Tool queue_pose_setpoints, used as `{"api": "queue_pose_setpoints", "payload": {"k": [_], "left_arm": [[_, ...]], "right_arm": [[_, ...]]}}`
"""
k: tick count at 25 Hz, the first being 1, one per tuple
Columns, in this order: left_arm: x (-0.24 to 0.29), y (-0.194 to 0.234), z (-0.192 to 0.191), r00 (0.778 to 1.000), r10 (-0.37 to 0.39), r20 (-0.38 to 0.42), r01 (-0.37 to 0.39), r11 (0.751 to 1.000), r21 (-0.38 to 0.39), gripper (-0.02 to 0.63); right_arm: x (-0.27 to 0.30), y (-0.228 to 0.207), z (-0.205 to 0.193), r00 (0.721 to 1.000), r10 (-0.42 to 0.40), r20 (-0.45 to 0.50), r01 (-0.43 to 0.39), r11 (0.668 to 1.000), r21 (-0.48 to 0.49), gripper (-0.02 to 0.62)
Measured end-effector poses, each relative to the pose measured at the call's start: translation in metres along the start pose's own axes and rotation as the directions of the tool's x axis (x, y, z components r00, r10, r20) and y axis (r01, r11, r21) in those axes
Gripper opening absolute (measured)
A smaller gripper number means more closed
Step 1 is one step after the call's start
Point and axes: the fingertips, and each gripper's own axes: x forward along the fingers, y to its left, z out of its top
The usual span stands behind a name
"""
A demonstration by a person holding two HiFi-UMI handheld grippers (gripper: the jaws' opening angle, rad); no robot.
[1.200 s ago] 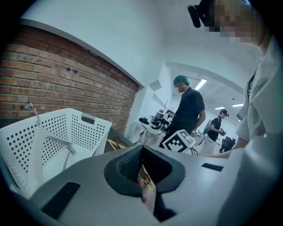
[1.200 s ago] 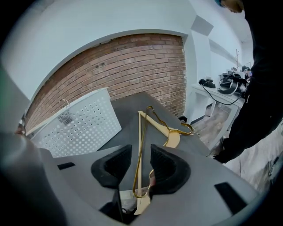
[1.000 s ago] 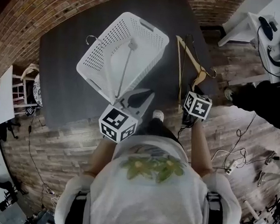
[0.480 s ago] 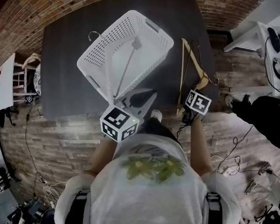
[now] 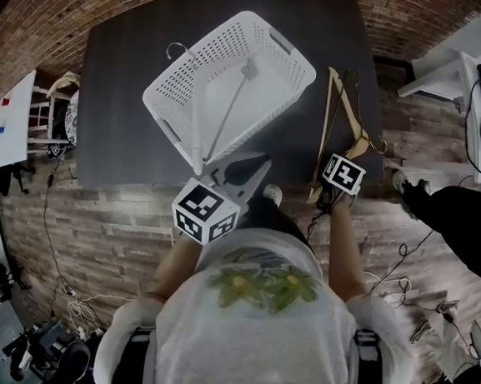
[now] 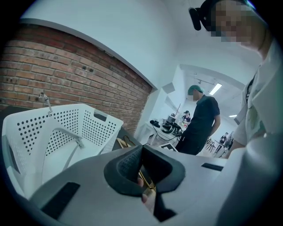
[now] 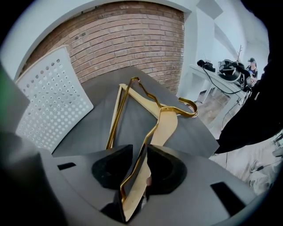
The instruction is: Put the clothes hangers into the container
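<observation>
looking down from the head view, a dark grey rectangular table [image 5: 124, 93] stands on a wood-plank floor [image 5: 96, 216] beside a red brick wall [image 5: 39, 10]. a white perforated plastic laundry basket [image 5: 182, 98] sits tilted on the table. a white plastic clothes hanger [image 5: 229, 115] lies inside the basket, with its hook over the far rim. a light wooden clothes hanger with gold metal hook and bar [image 5: 348, 104] lies flat on the table just to the right of the basket, outside it. the left gripper [image 5: 260, 159] points at the near corner of the basket. the right gripper [image 5: 331, 191] is at the near end of the wooden hanger, at the table edge.

left gripper view: the left gripper [image 6: 141, 149] has its two dark pads brought together at the tips, with none of the hangers clamped between them. the basket [image 6: 88, 123] fills the left side, with the white hanger [image 6: 66, 134] leaning inside it. part of the wooden hanger [image 6: 121, 142] shows on the table beyond. a person in dark clothes and a green cap [image 6: 201, 119] stands in the background.

right gripper view: the right gripper [image 7: 140, 154] has just been closing its jaws. the near arm of the wooden hanger [image 7: 166, 126] runs between the pads and fills the narrow gap, so both pads bear on it. the rest of the wooden hanger lies on the table [image 7: 194, 132]. the basket [image 7: 48, 101] wall stands to the left.
</observation>
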Motion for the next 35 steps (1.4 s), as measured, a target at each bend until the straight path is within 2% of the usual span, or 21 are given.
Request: {"api": "queue_pose_setpoints", "payload": {"k": [5,8,13,20,25,35], "left_arm": [[-0.009,0.005,0.000,1.000,0.006,0.009,-0.006,1.000,-0.015,0.029],[-0.016,0.007,0.003,1.000,0.001,0.021,-0.001,1.000,-0.023,0.029],[-0.027,0.017,0.009,1.000,-0.009,0.024,0.010,1.000,-0.023,0.029],[-0.038,0.029,0.020,0.999,-0.035,0.025,0.035,0.999,-0.013,0.029],[-0.046,0.035,0.027,0.998,-0.058,0.028,0.058,0.998,0.001,0.029],[-0.073,0.038,0.042,0.991,-0.102,0.084,0.103,0.995,-0.015,0.029]], "right_arm": [[0.003,-0.005,-0.001,0.997,-0.082,-0.009,0.081,0.996,-0.045,0.078],[0.003,-0.007,0.000,0.995,-0.094,-0.013,0.094,0.995,-0.024,0.058],[-0.005,-0.006,0.004,0.997,-0.081,0.002,0.081,0.997,0.006,0.038],[-0.020,-0.006,0.011,0.997,-0.077,0.026,0.072,0.984,0.160,0.038],[-0.042,-0.001,0.025,0.994,-0.065,0.088,0.043,0.972,0.231,0.038],[-0.104,0.030,0.064,0.969,-0.014,0.246,-0.050,0.967,0.250,0.038]]}}
